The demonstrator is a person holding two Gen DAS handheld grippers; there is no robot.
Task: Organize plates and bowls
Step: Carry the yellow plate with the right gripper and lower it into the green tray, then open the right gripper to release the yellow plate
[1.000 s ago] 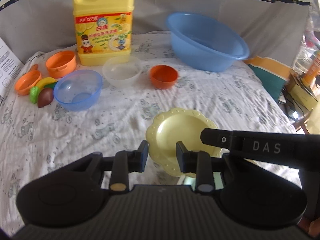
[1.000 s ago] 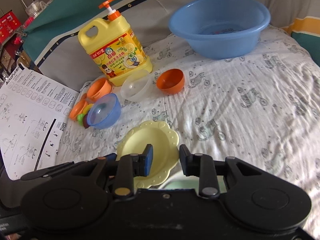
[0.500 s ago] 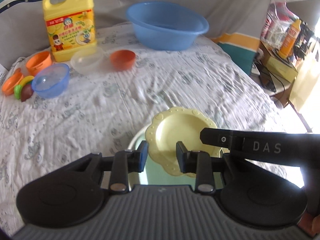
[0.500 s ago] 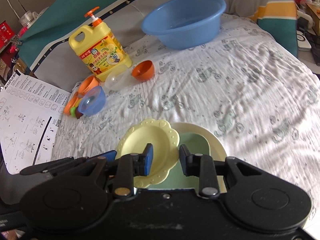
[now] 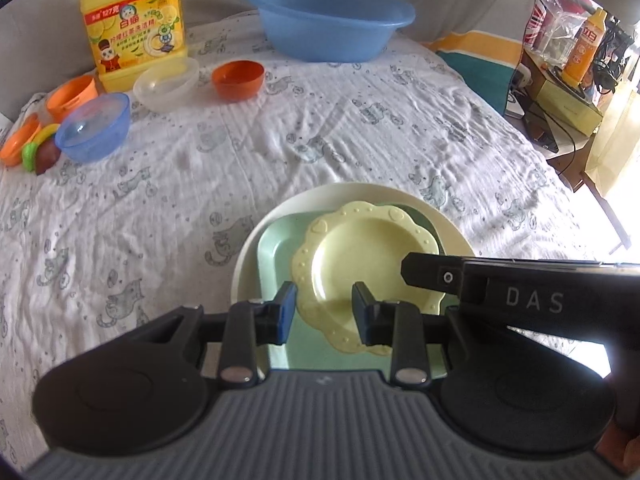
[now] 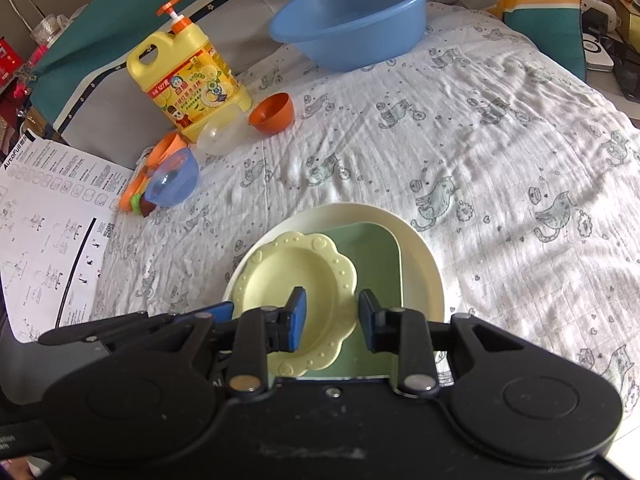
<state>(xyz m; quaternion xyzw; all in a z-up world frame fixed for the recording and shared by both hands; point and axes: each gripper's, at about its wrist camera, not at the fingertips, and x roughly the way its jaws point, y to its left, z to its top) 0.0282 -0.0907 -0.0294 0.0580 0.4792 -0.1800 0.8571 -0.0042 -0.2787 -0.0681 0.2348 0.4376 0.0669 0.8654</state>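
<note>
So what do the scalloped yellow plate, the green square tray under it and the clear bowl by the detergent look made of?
Yellow plate: likely matte plastic or melamine, given the moulded dots and hearts on its rim and soft sheen.
Green tray: probably the same sort of plastic, with flat even colour and rounded corners.
Clear bowl: translucent, frosted plastic by its look; thin glass cannot be ruled out.

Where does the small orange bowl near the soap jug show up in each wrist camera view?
Left wrist: orange bowl sits upper left, right of the clear bowl.
Right wrist: orange bowl sits upper left of centre, tilted.
Shared landmark: yellow detergent jug just behind it.
</note>
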